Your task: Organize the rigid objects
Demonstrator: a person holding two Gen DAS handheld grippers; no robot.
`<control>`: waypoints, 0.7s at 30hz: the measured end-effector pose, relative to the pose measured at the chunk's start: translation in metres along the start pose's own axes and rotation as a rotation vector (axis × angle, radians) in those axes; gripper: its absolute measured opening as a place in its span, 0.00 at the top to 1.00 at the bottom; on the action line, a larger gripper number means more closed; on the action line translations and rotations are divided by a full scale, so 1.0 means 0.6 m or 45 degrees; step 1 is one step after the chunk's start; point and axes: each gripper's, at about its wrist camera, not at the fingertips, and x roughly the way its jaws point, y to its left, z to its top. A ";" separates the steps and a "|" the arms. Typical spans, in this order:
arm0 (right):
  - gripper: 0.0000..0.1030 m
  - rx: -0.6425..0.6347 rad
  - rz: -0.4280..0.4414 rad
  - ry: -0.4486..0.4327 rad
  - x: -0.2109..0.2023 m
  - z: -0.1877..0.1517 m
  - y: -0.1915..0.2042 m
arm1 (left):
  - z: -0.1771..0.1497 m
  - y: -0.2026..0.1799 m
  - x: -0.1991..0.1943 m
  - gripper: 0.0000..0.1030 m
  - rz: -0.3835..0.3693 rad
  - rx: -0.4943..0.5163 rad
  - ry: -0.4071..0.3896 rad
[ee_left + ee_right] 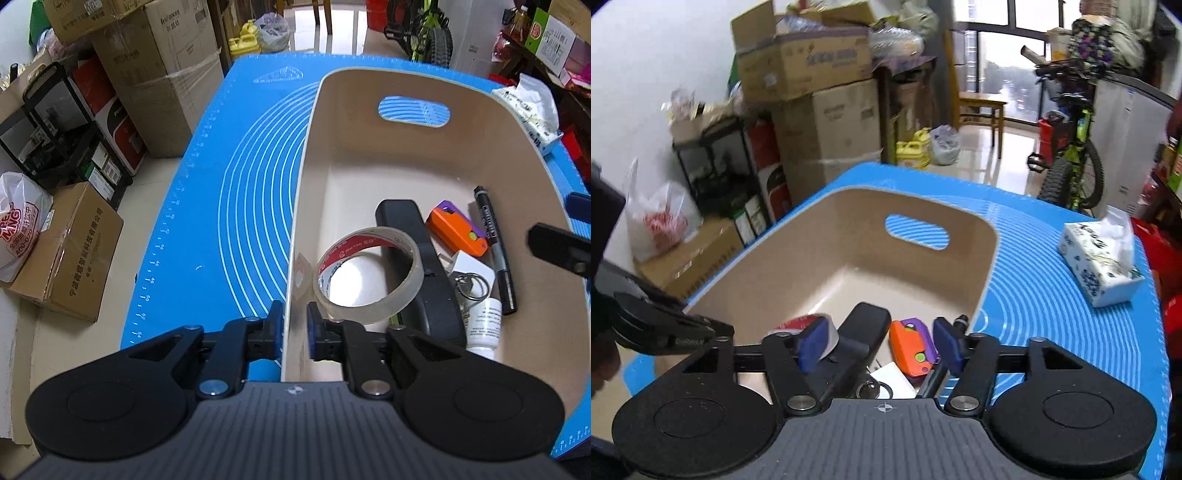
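A beige bin (354,147) stands on a blue mat (240,184). In it lie a tape roll (369,273), a black case (402,221), an orange and purple toy (456,227), a black marker (495,243), a white plug (474,267) with a key ring (472,286), and a white bottle (484,328). My left gripper (294,314) straddles the bin's left wall, open, its pads clear of the wall. My right gripper (881,341) hangs open over the bin's (812,236) near end, above the toy (912,347) and case (864,325), holding nothing.
A tissue pack (1100,266) lies on the mat at the right of the bin. Cardboard boxes (159,70) and a black rack (62,122) crowd the floor to the left. A bicycle (1071,162) stands beyond the table's far edge.
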 end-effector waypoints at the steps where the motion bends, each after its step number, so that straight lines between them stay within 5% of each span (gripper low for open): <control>1: 0.26 0.020 -0.003 -0.013 -0.009 0.001 -0.004 | -0.001 -0.002 -0.007 0.52 0.001 0.002 -0.023; 3: 0.19 0.060 -0.010 -0.026 -0.030 -0.001 -0.012 | -0.003 -0.010 -0.027 0.39 0.008 0.018 -0.084; 8: 0.08 0.110 -0.045 -0.024 -0.073 -0.010 -0.022 | -0.015 -0.025 -0.071 0.35 -0.036 0.032 -0.143; 21: 0.04 0.188 -0.103 -0.065 -0.215 -0.059 -0.005 | -0.069 -0.050 -0.201 0.30 -0.051 0.004 -0.233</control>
